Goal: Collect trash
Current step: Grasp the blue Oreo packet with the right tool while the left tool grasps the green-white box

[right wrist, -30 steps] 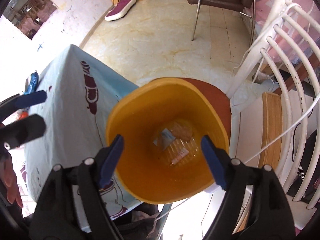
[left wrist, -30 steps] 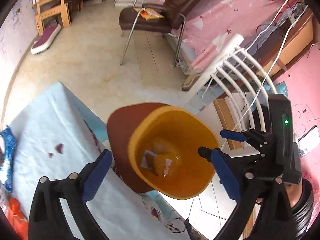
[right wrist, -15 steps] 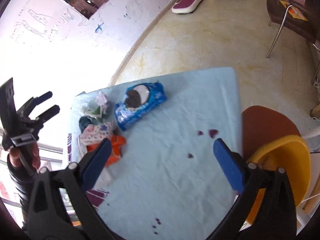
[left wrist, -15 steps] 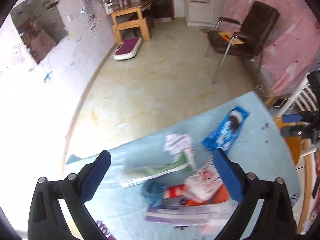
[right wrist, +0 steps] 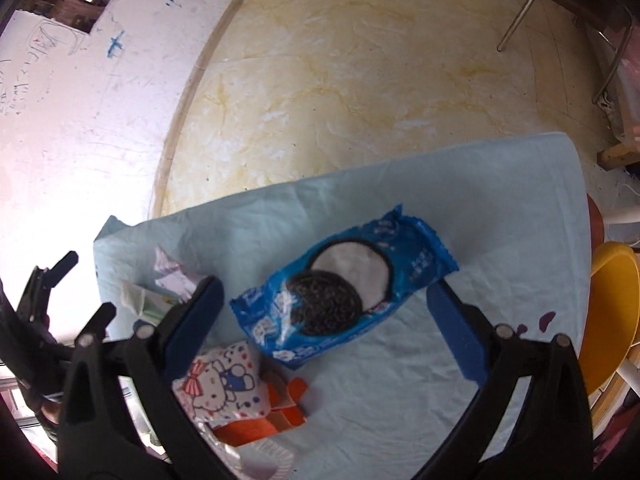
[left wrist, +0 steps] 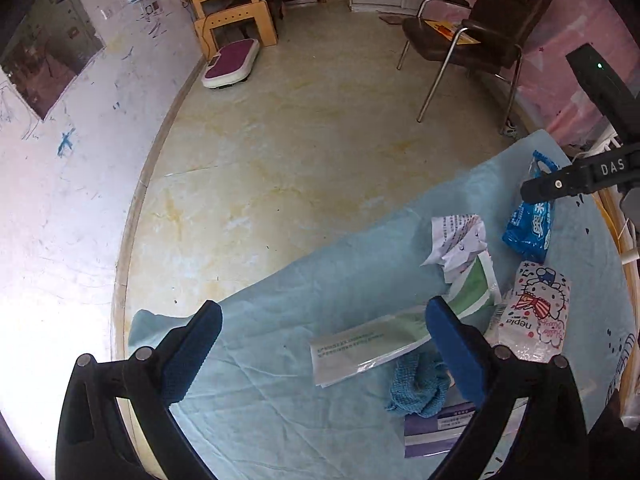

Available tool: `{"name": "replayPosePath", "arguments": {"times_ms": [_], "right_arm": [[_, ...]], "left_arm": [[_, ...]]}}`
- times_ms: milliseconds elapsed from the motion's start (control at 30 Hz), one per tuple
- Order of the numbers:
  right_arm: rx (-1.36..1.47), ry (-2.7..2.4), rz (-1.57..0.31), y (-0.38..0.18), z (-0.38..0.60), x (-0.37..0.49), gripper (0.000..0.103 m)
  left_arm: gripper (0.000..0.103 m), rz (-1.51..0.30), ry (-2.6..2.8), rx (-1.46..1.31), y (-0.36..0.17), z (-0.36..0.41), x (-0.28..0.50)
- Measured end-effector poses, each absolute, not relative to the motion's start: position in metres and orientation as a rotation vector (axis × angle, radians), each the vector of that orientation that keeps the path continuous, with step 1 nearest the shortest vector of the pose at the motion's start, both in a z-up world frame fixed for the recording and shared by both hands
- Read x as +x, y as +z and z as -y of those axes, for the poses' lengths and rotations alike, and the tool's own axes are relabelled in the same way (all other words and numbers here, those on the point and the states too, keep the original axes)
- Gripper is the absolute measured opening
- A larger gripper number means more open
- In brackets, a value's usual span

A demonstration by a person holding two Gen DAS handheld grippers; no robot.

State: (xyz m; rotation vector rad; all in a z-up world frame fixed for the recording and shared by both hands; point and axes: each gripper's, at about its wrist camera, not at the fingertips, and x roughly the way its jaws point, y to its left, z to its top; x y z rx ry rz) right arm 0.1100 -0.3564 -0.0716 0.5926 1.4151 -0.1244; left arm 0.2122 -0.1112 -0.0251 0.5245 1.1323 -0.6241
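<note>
Left gripper: jaws spread wide, nothing between the ridged blue pads; it hangs over a bare stretch of cloth.
Right gripper: also spread wide and empty — the cookie packet sits between its pads in view, touching neither.
Cookie packet: glossy blue crinkled film, oblong, printed with a dark sandwich cookie; lying flat near the middle of the table.
Crumpled paper: white printed sheet, creased and balled, just beside the green-and-white packet.
Green-and-white packet: flat, long, smooth plastic, partly under the left gripper's right pad.
Tissue pack: soft white plastic pouch with a cartoon cat print.
Blue cloth: nubbly knit, bunched — touching the green-and-white packet.
Orange wrapper: folded, stiff, next to the tissue pack.
Tablecloth: pale blue, wrinkled, matte.
Bin: smooth yellow plastic, rounded rim, at the table's right edge.
</note>
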Motion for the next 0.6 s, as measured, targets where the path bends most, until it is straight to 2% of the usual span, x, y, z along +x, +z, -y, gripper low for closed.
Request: {"name": "replayPosePath", "arguments": {"times_ms": [67,100,133,200,333,500,567,600], "right_arm": [[0.543,-0.14,-1.415,-0.072,0.349,0.115,0.095],[0.532,-0.138,-1.415,-0.072,0.346,0.117,0.076],[0.506,-0.145,-1.421,-0.072,0.342,0.117,0.05],[0.468,-0.146,-1.416,-0.071,0.338,0.117,0.039],[0.42,-0.151,-1.41,-0.07,0.334,0.113,0.032],[0.433,-0.142,-1.401,-0.067,0.334,0.109,0.027],[0.434,-0.137,-1.401,-0.067,0.334,0.106,0.026],[0.436,-0.132,-1.405,-0.067,0.333,0.105,0.025]], "left_arm": [[0.097,-1.156,-0.654,0.557,-0.034,0.119,0.213],[0.097,-1.163,-0.668,0.577,-0.038,0.122,0.213],[0.097,-1.173,-0.688,0.593,-0.042,0.125,0.211],[0.096,-1.18,-0.729,0.628,-0.046,0.131,0.207],[0.088,-1.17,-0.866,0.678,-0.042,0.142,0.191],[0.087,-1.111,-0.988,0.835,-0.043,0.161,0.167],[0.078,-1.138,-0.997,0.869,-0.05,0.167,0.17],[0.066,-1.163,-0.997,0.878,-0.055,0.17,0.173]]}}
